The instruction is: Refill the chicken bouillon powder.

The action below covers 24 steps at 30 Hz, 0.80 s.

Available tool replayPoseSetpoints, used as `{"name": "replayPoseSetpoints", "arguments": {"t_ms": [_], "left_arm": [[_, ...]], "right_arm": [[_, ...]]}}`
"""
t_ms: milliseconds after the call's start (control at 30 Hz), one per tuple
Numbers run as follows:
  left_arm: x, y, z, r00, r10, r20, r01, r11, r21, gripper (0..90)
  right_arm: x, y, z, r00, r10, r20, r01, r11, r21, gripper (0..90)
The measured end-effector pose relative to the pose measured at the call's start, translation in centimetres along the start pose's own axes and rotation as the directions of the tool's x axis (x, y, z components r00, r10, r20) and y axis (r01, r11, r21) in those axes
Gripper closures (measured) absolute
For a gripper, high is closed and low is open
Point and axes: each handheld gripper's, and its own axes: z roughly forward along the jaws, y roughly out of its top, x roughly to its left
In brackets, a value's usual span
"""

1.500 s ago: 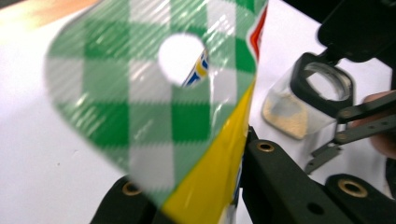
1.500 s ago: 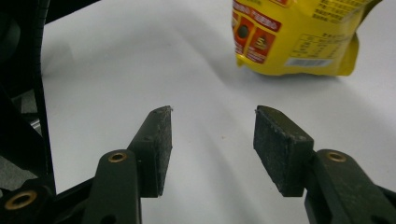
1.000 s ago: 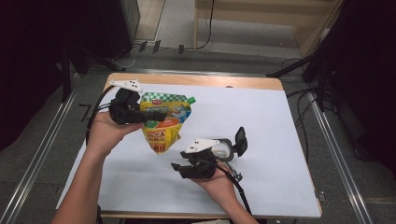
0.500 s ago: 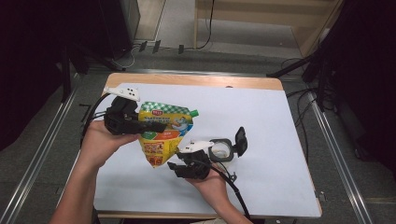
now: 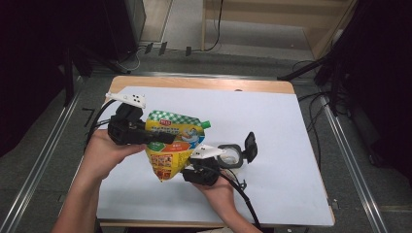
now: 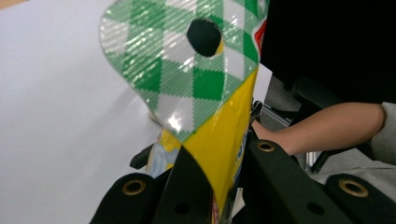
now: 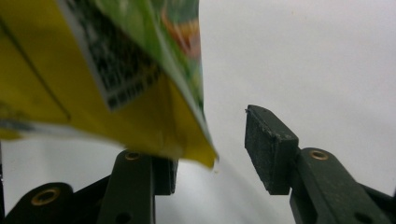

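Left hand-held gripper point(image 5: 163, 138): jaws clamped flat on the upper part of the sauce pouch point(image 5: 172, 145), just below its green-checked top band. In the left gripper view the pouch point(image 6: 205, 107) rises edge-on from between the closed jaws, its hang hole clear above them. The pouch appears lifted and tilted over the white worktop point(image 5: 291, 145), spout corner toward the far side, bottom corner hanging toward the person.

Right hand-held gripper point(image 5: 187, 174): jaws partly open and just now closing, with nothing pressed between the pads. In the right gripper view the pouch's lower corner point(image 7: 205, 158) sits by one jaw; the other pad point(image 7: 268, 149) stands apart from it.

Assessment — the step in hand looks like taking a second hold on the lower corner. The corner should sit fully between the pads before they close; as it lies, they may pinch only the seam tip, which could slip. The left grip should hold firm, keeping the pouch taut. A small clip-lid container point(image 5: 233, 154) lies just beyond the right hand — keep clear of it.
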Motion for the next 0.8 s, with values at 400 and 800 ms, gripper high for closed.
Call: {"name": "replayPoseSetpoints", "arguments": {"t_ms": [400, 800], "left_arm": [[0.7, 0.0, 1.1, 0.9987, -0.046, -0.023, 0.046, 0.9989, 0.000, 90.0], [-0.2, 0.5, 4.5, 0.9974, 0.019, -0.070, -0.014, 0.9977, 0.067, 83.6]], "right_arm": [[1.3, -0.1, -0.2, 0.9915, -0.129, 0.013, 0.129, 0.992, -0.012, 54.7], [4.0, -0.2, -0.9, 0.9590, -0.283, 0.021, 0.283, 0.959, -0.032, 55.5]]}}
